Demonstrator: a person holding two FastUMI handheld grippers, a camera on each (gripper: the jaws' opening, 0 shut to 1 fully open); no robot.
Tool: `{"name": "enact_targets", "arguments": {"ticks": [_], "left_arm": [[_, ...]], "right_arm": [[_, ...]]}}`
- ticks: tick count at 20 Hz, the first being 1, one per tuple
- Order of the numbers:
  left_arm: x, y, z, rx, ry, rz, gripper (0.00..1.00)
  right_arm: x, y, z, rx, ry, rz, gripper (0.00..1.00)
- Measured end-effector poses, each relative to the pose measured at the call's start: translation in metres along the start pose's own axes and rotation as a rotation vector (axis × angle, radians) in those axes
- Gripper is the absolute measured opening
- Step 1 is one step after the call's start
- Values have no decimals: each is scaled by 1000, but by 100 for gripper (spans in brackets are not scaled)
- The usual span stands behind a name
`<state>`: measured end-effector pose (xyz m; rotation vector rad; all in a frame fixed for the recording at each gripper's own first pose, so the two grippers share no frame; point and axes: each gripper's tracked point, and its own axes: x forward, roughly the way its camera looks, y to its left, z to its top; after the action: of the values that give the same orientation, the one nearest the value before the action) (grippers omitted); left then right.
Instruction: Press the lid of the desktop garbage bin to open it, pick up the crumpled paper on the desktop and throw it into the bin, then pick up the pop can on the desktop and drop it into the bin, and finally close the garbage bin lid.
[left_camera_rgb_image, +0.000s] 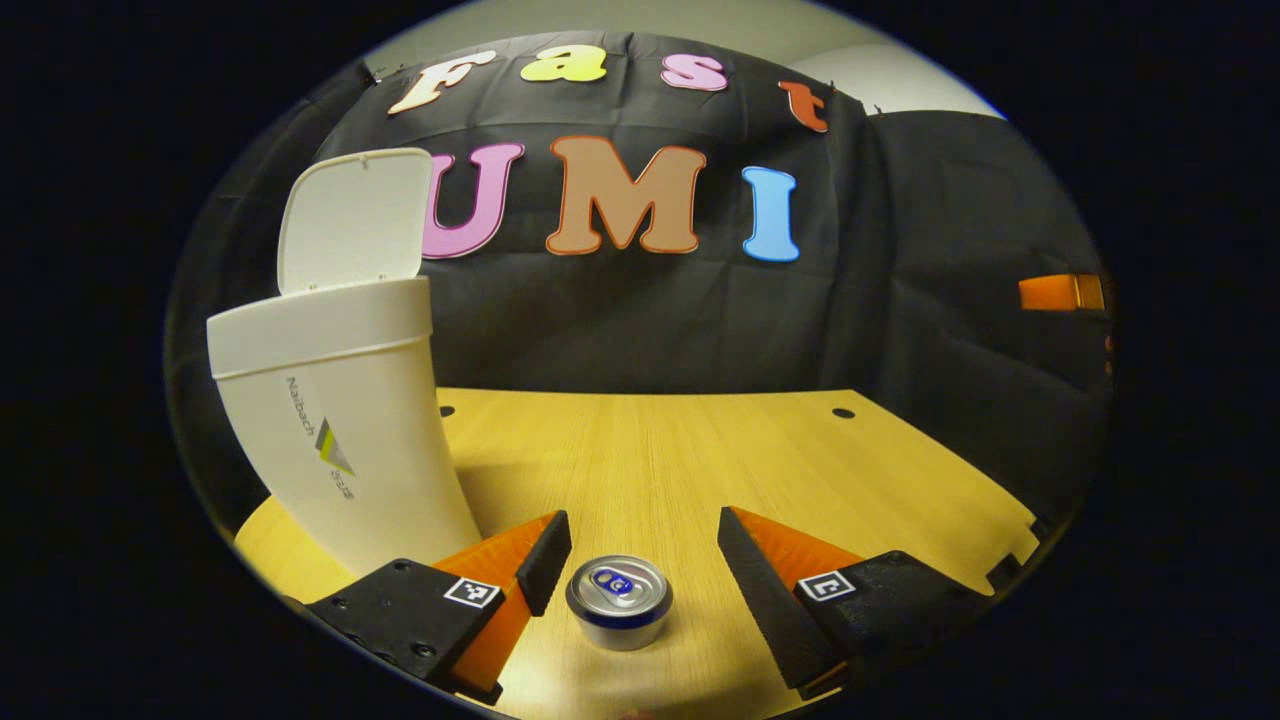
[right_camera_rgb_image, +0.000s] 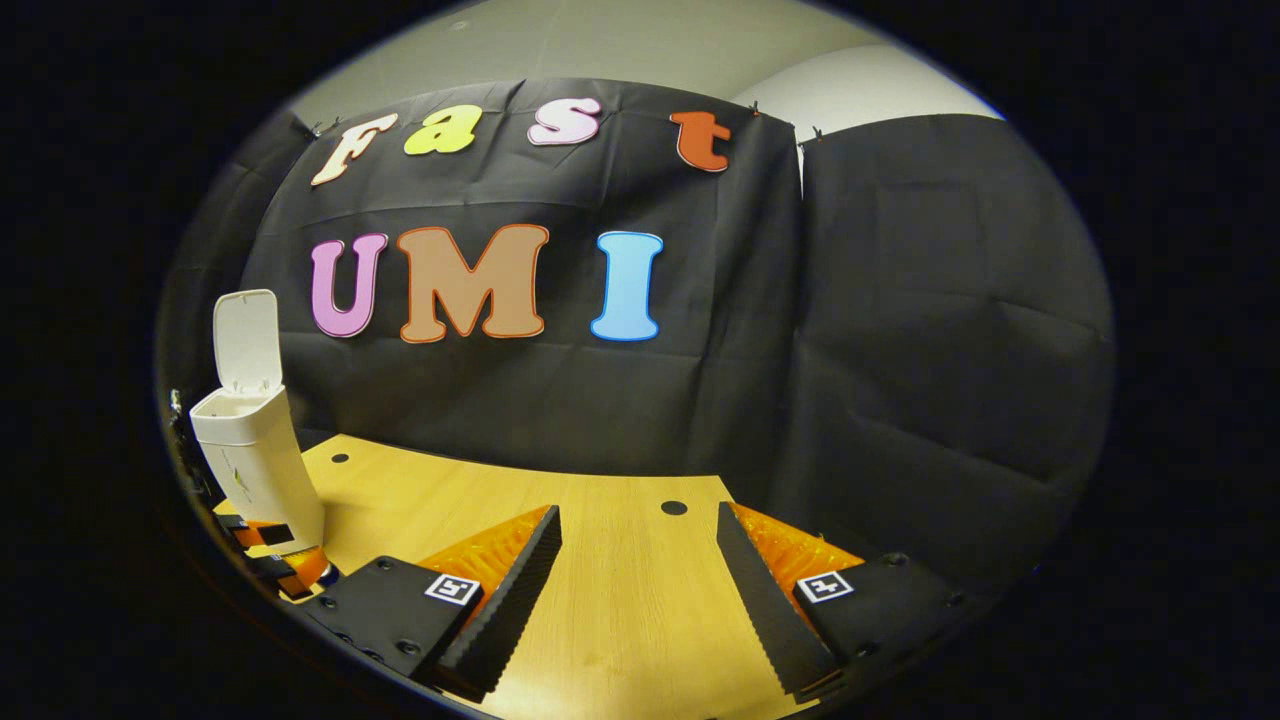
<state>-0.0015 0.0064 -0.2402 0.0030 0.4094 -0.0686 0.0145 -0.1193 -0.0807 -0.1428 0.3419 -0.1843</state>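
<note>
- The pop can (left_camera_rgb_image: 619, 601) stands upright on the desk (left_camera_rgb_image: 700, 460), its long axis vertical, and the left gripper view looks down on its top with the pull tab.
- It is between the two fingers of the left tool (left_camera_rgb_image: 644, 560), a little closer to the finger on the left of that view. Neither finger touches it; there is a gap on each side.
- The left tool is open and grips nothing. The right tool (right_camera_rgb_image: 638, 570) is open too, and between its fingers I see only bare desk.
- So the left tool is clearly the nearer one to the can. In my judgement the next move is just to close it on the can, maybe after going a bit forward and lower so the fingers hold the body and not the rim.
- The garbage bin (left_camera_rgb_image: 345, 430) stands to the left of the can, just beside the left tool, and its lid (left_camera_rgb_image: 352, 220) is up.
- I think the carry from the can to the bin opening is short: up and to the left.
- From the right tool the bin (right_camera_rgb_image: 258, 455) is far off at the left edge.
</note>
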Motion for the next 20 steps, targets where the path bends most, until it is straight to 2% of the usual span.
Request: {"name": "enact_targets", "arguments": {"ticks": [3, 7, 11, 13, 14, 15, 20], "left_arm": [[7, 7, -24, 11, 44, 32, 92], [17, 7, -52, -3, 104, 39, 93], [25, 6, -72, 4, 145, 40, 93], [22, 4, -80, 2, 184, 16, 93], [24, 5, -79, -3, 198, 19, 82], [24, 5, -78, -7, 205, 14, 77], [21, 13, -9, 16, 90, 10, 75]], "right_arm": [[-6, -7, -5, -26, 10, -10, 98], [-12, -15, -10, -38, 29, -32, 99], [-16, -17, -16, -37, 46, -43, 99], [-16, -15, -17, -37, 50, -42, 99], [-17, -12, -18, -37, 51, -39, 99], [-18, -10, -19, -36, 51, -35, 99], [-11, 18, -24, -9, 51, 18, 99]]}}
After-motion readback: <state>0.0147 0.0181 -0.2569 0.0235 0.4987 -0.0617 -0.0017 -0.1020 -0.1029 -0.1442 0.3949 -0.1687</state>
